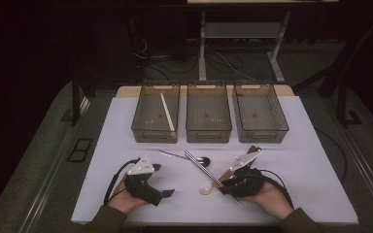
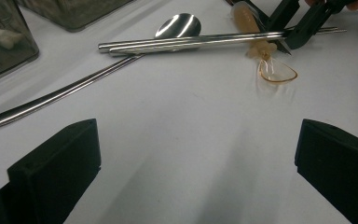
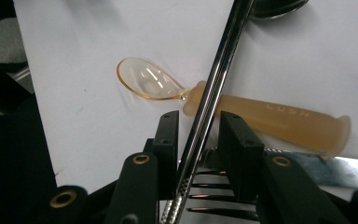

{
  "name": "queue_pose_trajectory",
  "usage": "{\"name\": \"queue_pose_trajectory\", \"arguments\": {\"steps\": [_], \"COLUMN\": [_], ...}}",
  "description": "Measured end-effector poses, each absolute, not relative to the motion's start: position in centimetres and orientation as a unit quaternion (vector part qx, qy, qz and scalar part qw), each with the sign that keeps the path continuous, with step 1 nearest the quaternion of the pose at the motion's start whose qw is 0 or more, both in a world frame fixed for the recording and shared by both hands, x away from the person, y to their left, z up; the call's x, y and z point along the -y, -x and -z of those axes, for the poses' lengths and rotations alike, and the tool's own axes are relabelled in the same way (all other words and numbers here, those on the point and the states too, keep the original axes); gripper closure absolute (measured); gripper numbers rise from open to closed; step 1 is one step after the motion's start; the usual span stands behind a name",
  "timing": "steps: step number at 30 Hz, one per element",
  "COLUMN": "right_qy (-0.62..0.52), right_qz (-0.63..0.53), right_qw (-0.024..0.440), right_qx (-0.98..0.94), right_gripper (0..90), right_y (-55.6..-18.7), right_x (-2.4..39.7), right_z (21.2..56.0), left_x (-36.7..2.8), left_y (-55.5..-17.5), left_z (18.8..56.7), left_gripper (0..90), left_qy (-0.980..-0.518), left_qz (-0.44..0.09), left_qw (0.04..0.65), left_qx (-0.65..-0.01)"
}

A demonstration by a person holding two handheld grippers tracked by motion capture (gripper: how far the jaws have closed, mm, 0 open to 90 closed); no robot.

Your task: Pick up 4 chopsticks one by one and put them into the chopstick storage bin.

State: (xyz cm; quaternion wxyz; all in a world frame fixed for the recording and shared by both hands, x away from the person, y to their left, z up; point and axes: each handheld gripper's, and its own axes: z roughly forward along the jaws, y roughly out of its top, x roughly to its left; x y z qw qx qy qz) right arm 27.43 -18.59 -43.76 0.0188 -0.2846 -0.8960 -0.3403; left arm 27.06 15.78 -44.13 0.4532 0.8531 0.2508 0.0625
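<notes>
While the right gripper (image 3: pixel 199 140) is held low over the near right part of the counter (image 1: pixel 296 189), its jaws are seen partly drawn in around a pair of metal chopsticks (image 3: pixel 214 88). Narrow gaps remain between the pads and the rods in the right gripper view, so pressing contact cannot be confirmed; the chopsticks are recorded as lying between the jaws, not clearly pinched. No earlier frame is available for comparison.

The left gripper (image 2: pixel 191 172) is noted with jaws spread wide and nothing between them, above bare counter at the near left.

From the right gripper view, details are obtained that the high view lacks: a translucent amber plastic spoon (image 3: pixel 242 112) lies flat just beyond the jaws, crossed by the chopsticks at its neck, and fork tines (image 3: pixel 214 196) plus a knife blade (image 3: pixel 335 168) are seen under the jaws. From the left gripper view, a steel spoon (image 2: pixel 98 79) is seen with the far ends of the chopsticks resting over its bowl. Only in the high view are three bins (image 1: pixel 208 111) at the far side recorded, the left one containing a pale stick (image 1: pixel 167 111).

The chopsticks run diagonally from the right gripper toward the counter's centre, well apart from the left gripper.
</notes>
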Motion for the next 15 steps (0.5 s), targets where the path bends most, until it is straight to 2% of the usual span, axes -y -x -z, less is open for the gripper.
{"name": "queue_pose_trajectory", "arguments": {"steps": [8,15], "right_qy": [0.298,0.308], "right_qz": [0.333,0.339], "right_qw": [0.014,0.015], "right_qx": [0.895,0.889], "right_gripper": [73.9,82.0], "right_y": [-27.40,-27.60], "right_x": [18.28,18.52], "right_z": [43.87,43.57], "left_x": [-15.75,-15.75], "left_y": [-27.05,-27.06], "left_z": [44.13,44.13], "left_gripper": [0.0,0.0], "left_qy": [-0.853,-0.854], "left_qz": [-0.063,-0.063], "left_qw": [0.453,0.453], "left_qx": [-0.250,-0.250]}}
